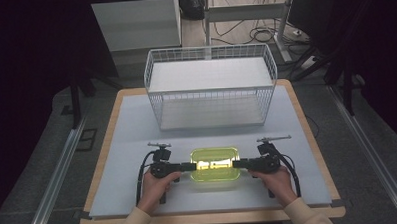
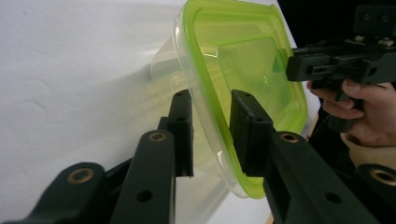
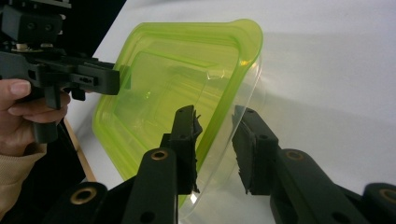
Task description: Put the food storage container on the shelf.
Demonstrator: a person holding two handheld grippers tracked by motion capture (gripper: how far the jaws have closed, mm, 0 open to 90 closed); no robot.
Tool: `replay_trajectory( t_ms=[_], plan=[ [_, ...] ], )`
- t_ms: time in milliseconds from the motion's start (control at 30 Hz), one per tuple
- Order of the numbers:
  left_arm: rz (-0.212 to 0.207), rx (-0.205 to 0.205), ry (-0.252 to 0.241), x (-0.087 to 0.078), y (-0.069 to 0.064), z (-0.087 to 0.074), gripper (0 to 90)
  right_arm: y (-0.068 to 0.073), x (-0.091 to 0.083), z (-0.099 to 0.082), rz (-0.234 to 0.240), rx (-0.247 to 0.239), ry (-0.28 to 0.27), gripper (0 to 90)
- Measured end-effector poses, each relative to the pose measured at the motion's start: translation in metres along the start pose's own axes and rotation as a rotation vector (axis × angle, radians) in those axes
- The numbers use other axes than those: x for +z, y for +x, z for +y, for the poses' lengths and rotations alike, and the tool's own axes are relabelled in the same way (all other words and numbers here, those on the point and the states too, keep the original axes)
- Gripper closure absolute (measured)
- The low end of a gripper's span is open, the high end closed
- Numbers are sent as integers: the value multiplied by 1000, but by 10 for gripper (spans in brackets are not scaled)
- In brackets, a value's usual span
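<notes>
1. Your box (image 1: 214, 164), clear with a green lid, sits on the white mat (image 1: 127, 129) at the near middle of the table (image 1: 307, 138), well apart from the wire basket (image 1: 210, 86) behind it.
2. Your left gripper (image 1: 189, 166) comes at the box from its left end, and your left hand (image 1: 156, 188) holds it low and level over the mat.
3. In the left gripper view the lid's rim (image 2: 219, 135) runs between the two jaws; they straddle it with a small gap on each side (not yet pinching, as far as the frame shows).
4. Your right gripper (image 1: 238, 164) meets the box from the opposite end, and your right hand (image 1: 276, 182) is just behind it.
5. In the right gripper view the box's rim and wall (image 3: 219, 126) pass between the jaws, with daylight showing next to one pad, so these tongs also stand apart around the edge rather than clamped.
6. Each gripper view shows the other gripper at the far end of the lid (left gripper (image 3: 105, 79), right gripper (image 2: 303, 67)).
</notes>
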State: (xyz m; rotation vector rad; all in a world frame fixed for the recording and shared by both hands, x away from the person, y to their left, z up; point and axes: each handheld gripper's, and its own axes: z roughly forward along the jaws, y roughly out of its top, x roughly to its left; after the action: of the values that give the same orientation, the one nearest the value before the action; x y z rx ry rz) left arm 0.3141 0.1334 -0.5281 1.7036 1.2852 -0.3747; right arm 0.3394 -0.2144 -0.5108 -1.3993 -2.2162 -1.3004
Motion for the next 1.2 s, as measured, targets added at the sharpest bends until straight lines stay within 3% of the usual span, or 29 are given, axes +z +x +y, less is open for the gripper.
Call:
replay_trajectory(
  t_ms=[233,400,1200],
  plan=[
    [4,5,-27,-4,-5,-3,750,2,-3,0,5,15,-6,741],
    [23,30,-48,-9,-12,-5,804,8,-11,1,19,28,-44,807],
    [-4,56,-79,-19,-23,-6,807,19,-23,4,15,-53,-86,807]
  ],
)
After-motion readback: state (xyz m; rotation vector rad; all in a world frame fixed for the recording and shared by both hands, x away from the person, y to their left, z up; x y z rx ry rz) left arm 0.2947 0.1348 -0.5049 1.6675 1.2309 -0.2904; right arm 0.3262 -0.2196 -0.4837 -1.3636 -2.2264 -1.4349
